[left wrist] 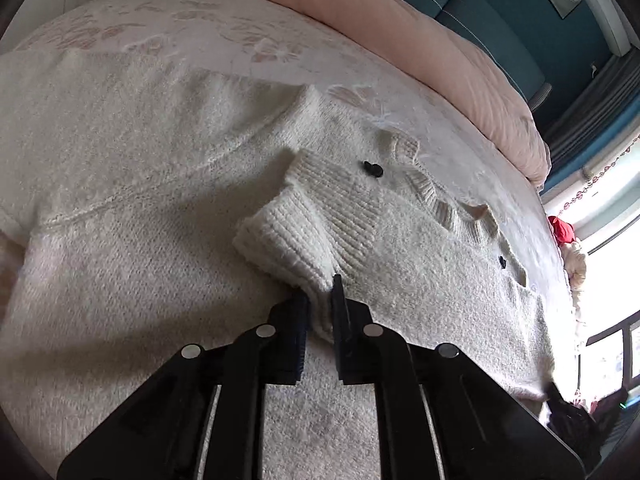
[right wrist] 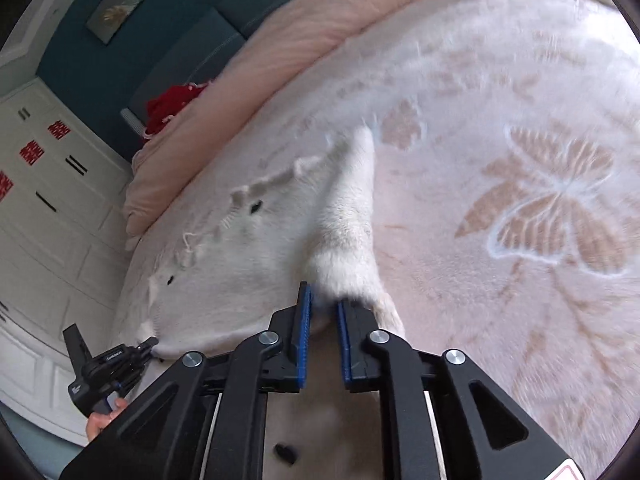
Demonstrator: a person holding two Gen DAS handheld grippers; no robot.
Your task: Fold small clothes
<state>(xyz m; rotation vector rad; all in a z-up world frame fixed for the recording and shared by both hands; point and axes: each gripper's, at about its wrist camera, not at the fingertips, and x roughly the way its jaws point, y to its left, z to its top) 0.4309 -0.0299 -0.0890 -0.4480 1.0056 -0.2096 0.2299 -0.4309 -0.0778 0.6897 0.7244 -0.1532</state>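
Pink butterfly blanket (right wrist: 520, 120) under our white cardigan (left wrist: 160, 160).
Our left gripper (left wrist: 320, 300) pinches its ribbed cuff (left wrist: 296, 240); our right gripper (right wrist: 324, 300) clamps a sleeve (right wrist: 348, 220); no writing is legible.

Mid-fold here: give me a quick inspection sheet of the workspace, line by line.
Surface: bed blanket, pink with butterfly pattern.
Job's things: white knit cardigan spread flat, black buttons showing.
Clutter: red cloth by the pink duvet.
Grippers: left gripper pinches the ribbed cuff; right gripper pinches the other sleeve.
Cables: nothing seen.
Surroundings: white wardrobe, teal wall, bright window.
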